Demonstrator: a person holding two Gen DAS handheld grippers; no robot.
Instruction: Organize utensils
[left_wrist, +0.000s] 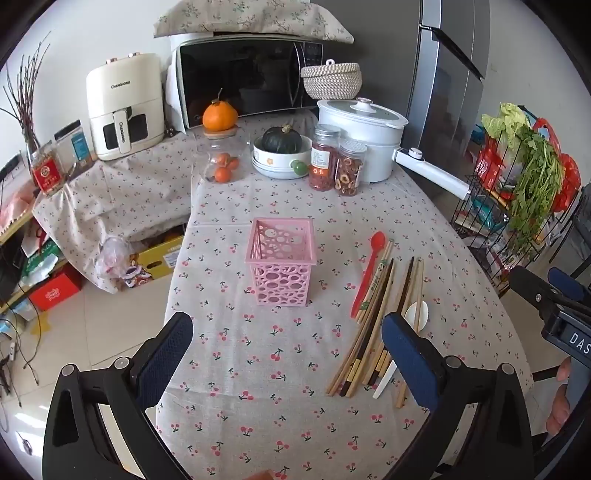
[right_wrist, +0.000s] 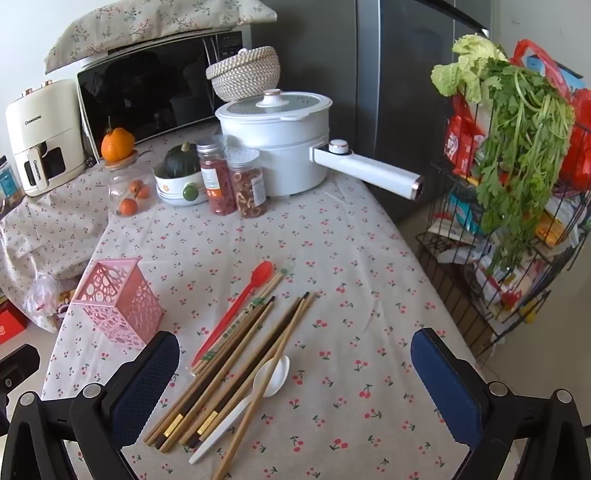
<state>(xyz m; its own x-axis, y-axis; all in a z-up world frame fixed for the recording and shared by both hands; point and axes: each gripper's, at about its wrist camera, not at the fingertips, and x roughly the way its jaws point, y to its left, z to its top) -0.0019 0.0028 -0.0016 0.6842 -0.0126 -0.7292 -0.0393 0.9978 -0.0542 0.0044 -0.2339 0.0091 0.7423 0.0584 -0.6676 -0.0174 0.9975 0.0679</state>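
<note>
Left wrist view: left gripper (left_wrist: 286, 352) gapes wide, empty, above the bench (left_wrist: 258, 406); pink holder (left_wrist: 279, 261) upright at 12 o'clock, chopsticks (left_wrist: 373, 325) at 2. Right gripper (right_wrist: 295, 373) likewise wide, empty, over the chopsticks.

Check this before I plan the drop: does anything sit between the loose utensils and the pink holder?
Nothing visible does. Only bare tablecloth separates the chopstick pile from the pink holder, which stands upright and looks empty.
</note>
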